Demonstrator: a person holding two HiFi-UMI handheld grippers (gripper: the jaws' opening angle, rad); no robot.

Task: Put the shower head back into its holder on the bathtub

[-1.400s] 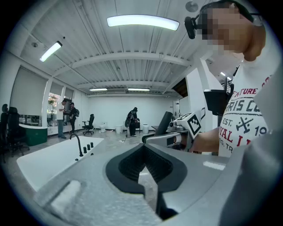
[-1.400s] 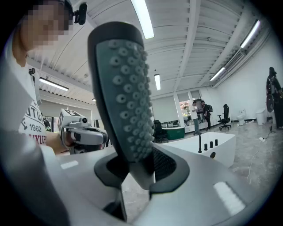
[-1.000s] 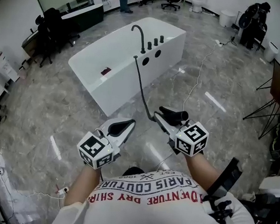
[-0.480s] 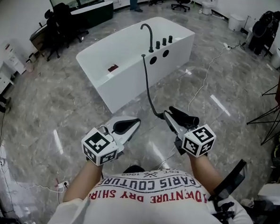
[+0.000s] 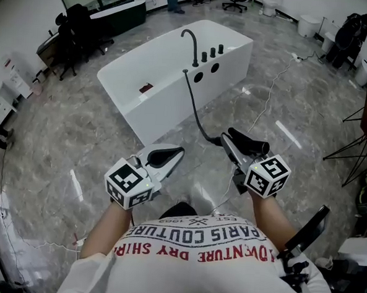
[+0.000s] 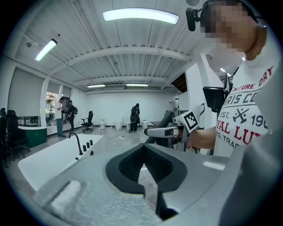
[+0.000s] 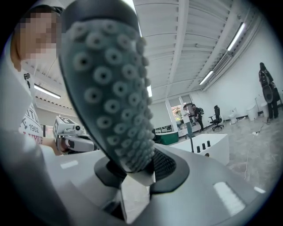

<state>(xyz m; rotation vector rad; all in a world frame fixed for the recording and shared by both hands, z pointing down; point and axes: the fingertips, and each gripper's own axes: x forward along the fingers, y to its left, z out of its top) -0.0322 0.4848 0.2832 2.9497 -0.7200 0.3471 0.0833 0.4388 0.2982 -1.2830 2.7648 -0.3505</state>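
Black shower head (image 5: 251, 141) sits clamped in your right gripper (image 5: 229, 141) — its hose (image 5: 195, 110) runs to the white bathtub (image 5: 167, 108), well apart. Your left gripper (image 5: 178, 152) — jaws fully together, nothing held.

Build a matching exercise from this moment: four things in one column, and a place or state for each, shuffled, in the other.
1. shower head
2. left tool
3. hose
4. bathtub

A. shut, nothing in it
B. white, standing on the floor
C. clamped in the right tool
D. black, runs from the bathtub to the shower head

Pairs: 1-C, 2-A, 3-D, 4-B
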